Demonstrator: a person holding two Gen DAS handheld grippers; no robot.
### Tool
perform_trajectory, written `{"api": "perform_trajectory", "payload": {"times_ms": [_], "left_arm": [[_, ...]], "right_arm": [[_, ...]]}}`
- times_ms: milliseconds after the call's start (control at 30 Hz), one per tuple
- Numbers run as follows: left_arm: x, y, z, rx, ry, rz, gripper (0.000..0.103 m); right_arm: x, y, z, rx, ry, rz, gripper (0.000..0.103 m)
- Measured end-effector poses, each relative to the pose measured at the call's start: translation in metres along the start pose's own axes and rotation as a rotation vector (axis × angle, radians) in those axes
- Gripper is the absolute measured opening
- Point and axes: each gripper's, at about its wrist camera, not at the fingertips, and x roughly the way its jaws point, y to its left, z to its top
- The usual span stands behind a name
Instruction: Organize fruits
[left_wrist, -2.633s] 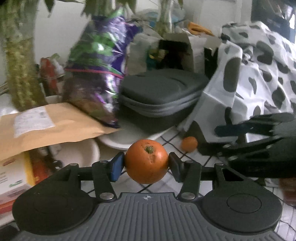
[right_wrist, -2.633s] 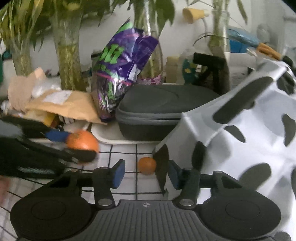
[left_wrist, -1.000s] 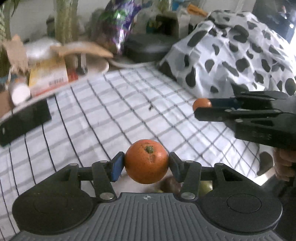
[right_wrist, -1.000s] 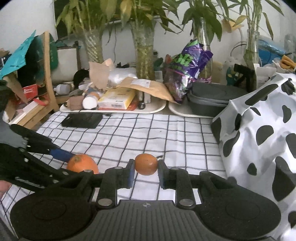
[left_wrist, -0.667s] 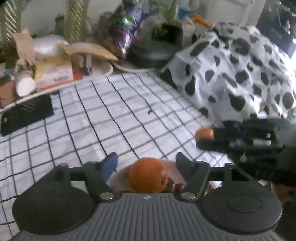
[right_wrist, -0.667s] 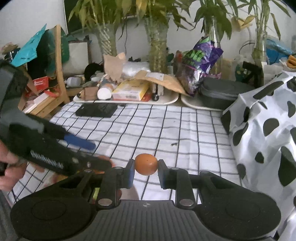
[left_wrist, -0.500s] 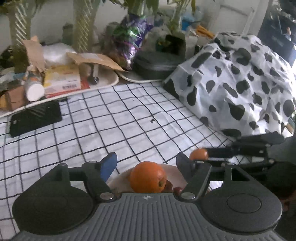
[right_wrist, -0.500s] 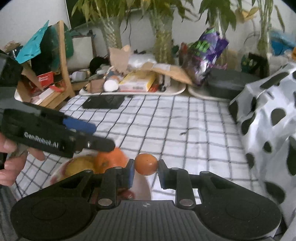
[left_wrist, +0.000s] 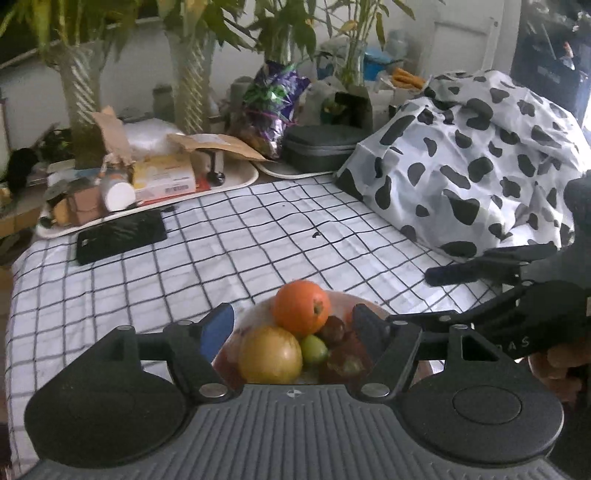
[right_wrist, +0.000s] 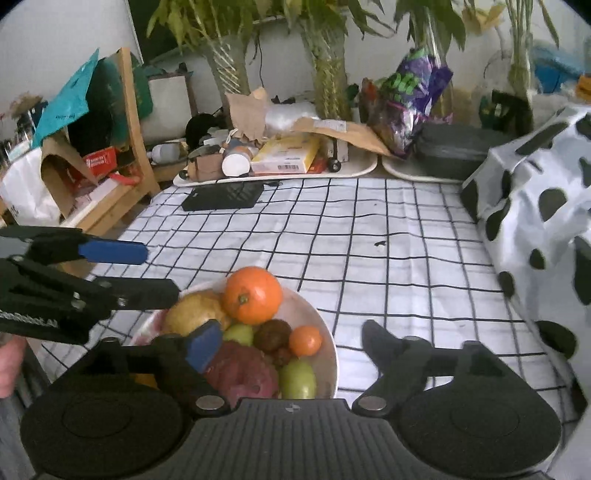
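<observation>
- Right wrist view, nearest: the right tool (right_wrist: 288, 347) hangs with its jaws spread wide and nothing between them, its blue-padded finger over the near side of the white bowl (right_wrist: 325, 332).
- Inside the bowl, a purple-red fruit (right_wrist: 240, 369) and a green fruit (right_wrist: 297, 376) lie nearest; just behind them sit a dark brown fruit (right_wrist: 271, 334) and a small orange (right_wrist: 306, 340).
- A large orange (right_wrist: 253, 294) rests on top of the pile, touching a yellow fruit (right_wrist: 194, 312) on its left.
- The left tool (right_wrist: 144, 271) comes in from the left beside the bowl, jaws parted and empty; the left wrist view shows the same gap, with the large orange (left_wrist: 302, 307) lying loose in the bowl beyond it.
- The bowl stands on a checked cloth (right_wrist: 369, 236) near its front edge.
- Farther off on the cloth lies a black flat case (right_wrist: 223, 196).
- A cow-print cover (right_wrist: 535, 192) rises at the right.
- At the back stand trays of clutter, a purple bag (right_wrist: 413, 96) and potted plants (right_wrist: 325, 55).
</observation>
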Motion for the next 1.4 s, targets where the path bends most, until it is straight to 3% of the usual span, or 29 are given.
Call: {"api": "perform_trajectory", "payload": {"times_ms": [167, 333, 400, 467, 600, 667, 1400], "left_arm": [[-0.022, -0.014, -0.02, 0.017, 0.002, 0.077, 0.069], [-0.034, -0.02, -0.038, -0.022, 0.038, 0.123, 0.07], [-0.037, -0.022, -0.045, -0.037, 0.061, 0.131, 0.075], [-0.038, -0.024, -0.051, -0.036, 0.086, 0.13, 0.094], [-0.041, -0.029, -0.061, -0.026, 0.091, 0.141, 0.096], [-0.041, -0.03, -0.064, -0.01, 0.086, 0.149, 0.103], [-0.025, -0.031, -0.067, 0.012, 0.163, 0.192, 0.103]], "right_arm": [[-0.022, 0.015, -0.018, -0.03, -0.024, -0.054, 0.103], [-0.034, 0.029, -0.039, -0.032, 0.015, -0.149, 0.103], [-0.037, 0.033, -0.046, -0.015, 0.031, -0.18, 0.103], [-0.04, 0.034, -0.052, 0.01, 0.052, -0.19, 0.103], [-0.039, 0.038, -0.06, 0.023, 0.093, -0.223, 0.103], [-0.036, 0.04, -0.063, 0.017, 0.119, -0.24, 0.103], [-0.022, 0.039, -0.065, 0.014, 0.183, -0.29, 0.103]]}}
